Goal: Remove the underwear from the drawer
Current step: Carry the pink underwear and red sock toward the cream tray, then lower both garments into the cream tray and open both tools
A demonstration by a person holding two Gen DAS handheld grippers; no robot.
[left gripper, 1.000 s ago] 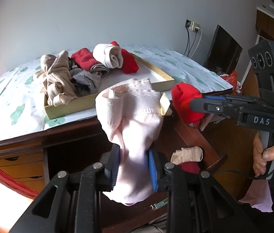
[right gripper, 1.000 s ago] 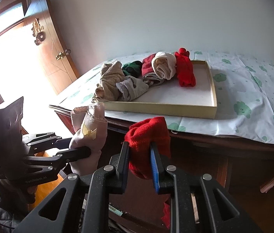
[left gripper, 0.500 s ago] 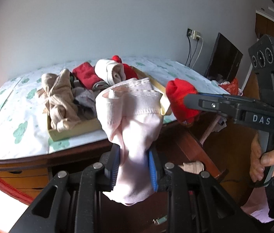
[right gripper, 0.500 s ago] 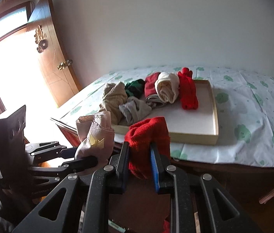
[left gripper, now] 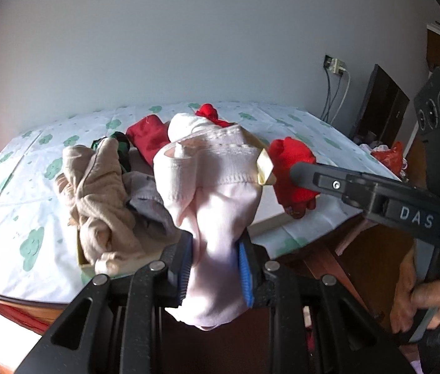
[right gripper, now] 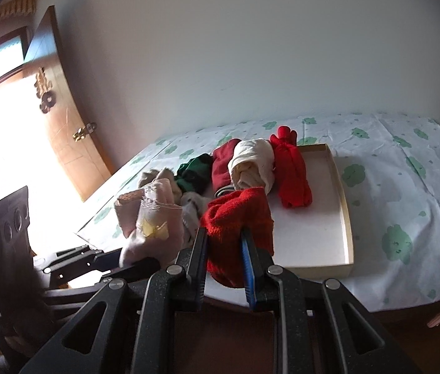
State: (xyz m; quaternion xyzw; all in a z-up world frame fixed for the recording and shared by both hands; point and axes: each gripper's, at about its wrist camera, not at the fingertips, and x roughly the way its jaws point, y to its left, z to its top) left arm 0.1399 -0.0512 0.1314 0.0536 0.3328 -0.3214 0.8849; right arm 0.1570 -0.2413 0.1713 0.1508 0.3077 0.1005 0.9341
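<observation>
Now I hold pink underwear (left gripper: 213, 205) clamped in my left gripper (left gripper: 215, 268), red underwear (right gripper: 235, 227) in my right gripper (right gripper: 224, 261). Both hang above the tray's (right gripper: 343, 199) near edge; its bare right half lies straight ahead, nearer my right.

Green-clover sheet (right gripper: 407, 193) over tabletop; wall socket (left gripper: 334, 65) with cables; wooden door (right gripper: 61, 99) left.

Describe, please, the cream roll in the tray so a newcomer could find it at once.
On the cloth with green clouds lies a shallow cardboard tray. Along its far side sits a row of rolled garments; the cream roll is the only pale one, wedged between a dark red roll and a bright red one.
</observation>
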